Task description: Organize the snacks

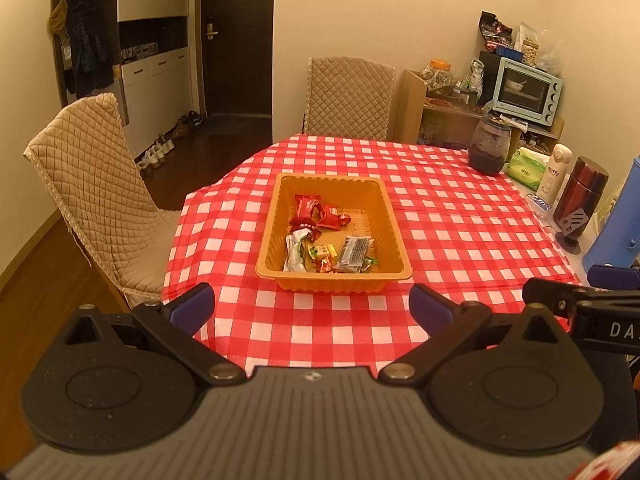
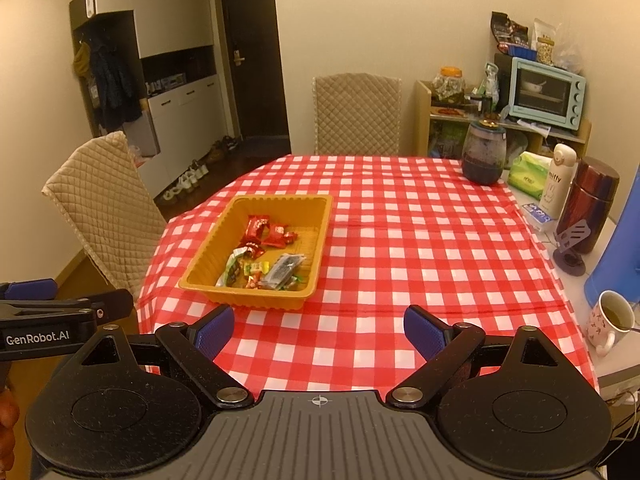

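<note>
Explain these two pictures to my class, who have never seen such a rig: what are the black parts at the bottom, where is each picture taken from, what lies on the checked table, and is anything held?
The black parts are two hand-held grippers; a person carries one in each hand, and each has a camera looking forward along its blue-padded jaws. One picture is from the left gripper, the other from the right gripper.

Both look down at a table with a red and white checked cloth. On it stands an orange tray holding wrapped snacks: red ones behind, silver, green and yellow ones in front. At the far right are a dark jar, flasks and a mug.

Nothing is held: both pairs of jaws stand open and empty.
</note>
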Demonstrator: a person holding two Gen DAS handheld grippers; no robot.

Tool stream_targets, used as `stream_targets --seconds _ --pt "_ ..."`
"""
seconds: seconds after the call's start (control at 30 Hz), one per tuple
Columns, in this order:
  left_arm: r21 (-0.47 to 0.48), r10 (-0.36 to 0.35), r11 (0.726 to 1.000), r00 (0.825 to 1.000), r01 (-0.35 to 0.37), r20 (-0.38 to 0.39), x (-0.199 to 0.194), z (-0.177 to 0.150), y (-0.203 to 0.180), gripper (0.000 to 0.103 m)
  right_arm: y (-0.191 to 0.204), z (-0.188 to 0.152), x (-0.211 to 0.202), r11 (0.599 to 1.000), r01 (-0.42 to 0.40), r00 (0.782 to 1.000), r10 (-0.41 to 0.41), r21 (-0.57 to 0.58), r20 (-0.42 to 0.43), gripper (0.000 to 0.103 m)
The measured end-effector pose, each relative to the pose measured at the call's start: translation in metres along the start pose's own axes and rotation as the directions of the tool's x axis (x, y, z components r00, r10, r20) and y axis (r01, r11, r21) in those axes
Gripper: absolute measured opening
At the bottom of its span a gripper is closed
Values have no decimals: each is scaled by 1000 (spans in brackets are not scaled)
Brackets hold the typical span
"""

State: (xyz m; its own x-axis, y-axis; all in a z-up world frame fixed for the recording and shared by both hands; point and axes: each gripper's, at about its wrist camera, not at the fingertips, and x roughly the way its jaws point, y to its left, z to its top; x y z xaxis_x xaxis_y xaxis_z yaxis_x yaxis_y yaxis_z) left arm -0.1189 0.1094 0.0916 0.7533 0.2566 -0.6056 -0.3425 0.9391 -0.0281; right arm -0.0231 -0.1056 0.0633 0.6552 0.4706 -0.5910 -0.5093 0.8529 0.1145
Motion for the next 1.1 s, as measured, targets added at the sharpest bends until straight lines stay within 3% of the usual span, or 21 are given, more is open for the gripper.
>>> stream_targets --seconds 1.1 --pt "6 -5 1000 1000 5 8 -1 -3 0 103 -3 0 -3 1000 1 1000 -1 8 8 91"
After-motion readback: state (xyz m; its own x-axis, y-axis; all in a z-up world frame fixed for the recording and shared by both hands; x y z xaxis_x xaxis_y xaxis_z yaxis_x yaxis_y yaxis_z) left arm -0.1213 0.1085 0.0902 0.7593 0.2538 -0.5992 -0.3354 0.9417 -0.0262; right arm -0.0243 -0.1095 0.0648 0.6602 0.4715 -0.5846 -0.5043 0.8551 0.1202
